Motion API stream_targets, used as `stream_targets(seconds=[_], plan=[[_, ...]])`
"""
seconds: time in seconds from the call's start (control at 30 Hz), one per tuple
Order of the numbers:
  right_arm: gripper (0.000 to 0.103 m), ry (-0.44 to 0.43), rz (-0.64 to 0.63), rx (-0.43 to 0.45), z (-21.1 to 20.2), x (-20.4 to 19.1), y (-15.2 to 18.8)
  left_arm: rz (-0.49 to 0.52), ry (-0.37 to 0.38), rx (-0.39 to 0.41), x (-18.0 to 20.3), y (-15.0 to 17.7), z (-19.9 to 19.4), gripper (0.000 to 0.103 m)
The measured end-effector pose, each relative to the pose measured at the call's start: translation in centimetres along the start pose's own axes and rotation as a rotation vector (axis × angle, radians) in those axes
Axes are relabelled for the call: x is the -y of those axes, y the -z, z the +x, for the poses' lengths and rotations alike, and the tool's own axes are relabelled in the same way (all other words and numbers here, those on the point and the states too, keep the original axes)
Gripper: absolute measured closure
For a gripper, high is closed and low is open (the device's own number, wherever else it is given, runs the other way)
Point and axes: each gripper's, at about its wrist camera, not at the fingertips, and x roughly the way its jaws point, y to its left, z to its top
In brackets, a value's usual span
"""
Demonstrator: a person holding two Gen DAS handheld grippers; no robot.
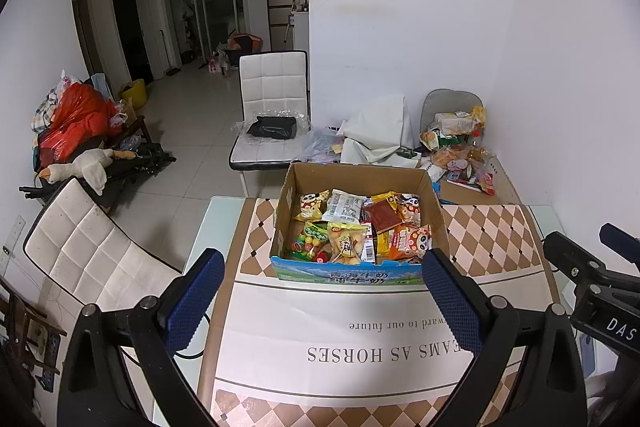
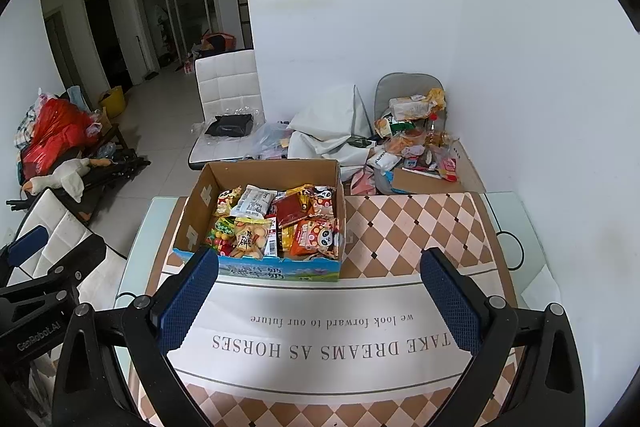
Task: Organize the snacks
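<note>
Setting: a table covered by a checked tablecloth (image 2: pixel 420 227) with printed lettering, seen from two hand-held grippers hovering above its near edge.
Task thing: a cardboard box (image 1: pixel 422 187) of snacks, open at the top, with a blue printed front panel.
Where it is: on the far half of the cloth, left of centre.
Contents: bright packets lying loose and overlapping, among them a panda packet (image 2: pixel 318 233), a dark red packet (image 1: pixel 384 215) and a white packet (image 2: pixel 256 203).
Left gripper (image 1: pixel 322 301): fingers spread wide, holding nothing.
Right gripper (image 2: pixel 320 301): fingers spread wide, holding nothing.
Key relation: the box lies straight ahead of the left gripper, framed between its blue pads; from the right gripper it lies ahead and to the left. The left looks nearer.
Long axis: the box seems to run front to back, though the fisheye bend makes this uncertain.
Other snacks: a second heap of packets (image 2: pixel 416 131) past the far right corner of the table, well apart from both grippers.
</note>
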Motion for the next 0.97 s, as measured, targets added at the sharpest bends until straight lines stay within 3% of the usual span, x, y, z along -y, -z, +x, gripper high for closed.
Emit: stream_targets(seconds=[0.97], plan=[[0.0, 0.007, -0.005, 0.012, -0.87, -0.5, -0.12, 0.006, -0.011, 0.009, -0.4, -0.01, -0.65, 0.002]])
